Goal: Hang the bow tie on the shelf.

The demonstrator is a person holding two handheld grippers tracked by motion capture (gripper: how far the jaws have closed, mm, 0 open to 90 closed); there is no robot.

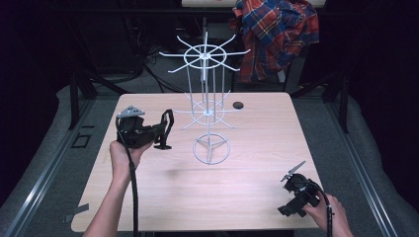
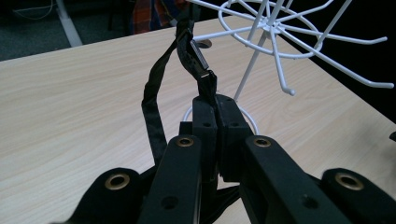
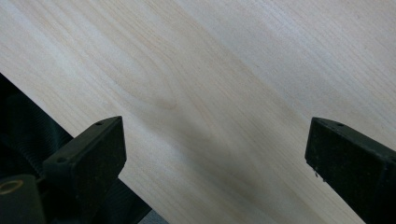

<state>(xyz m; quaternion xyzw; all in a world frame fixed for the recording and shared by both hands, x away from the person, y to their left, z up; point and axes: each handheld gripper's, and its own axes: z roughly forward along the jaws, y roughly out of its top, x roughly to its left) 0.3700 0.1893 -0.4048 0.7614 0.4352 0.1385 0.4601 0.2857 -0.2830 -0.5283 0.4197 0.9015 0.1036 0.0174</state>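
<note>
Gripping black strap [image 2: 154,100] upright, L gripper [image 2: 217,116]

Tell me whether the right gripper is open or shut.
Open. In the right gripper view, the right gripper shows its jaws far apart with bare wooden table between them.

Black hand-held gripper [image 1: 165,129], brass-ringed screws, trailing cable

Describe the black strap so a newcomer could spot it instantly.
Start at the wooden table and find the white wire rack standing near its middle. Just left of the rack's ring base, the left gripper is shut on a black strap. It is the one limp, looped thing there, bearing a small metal buckle.
</note>
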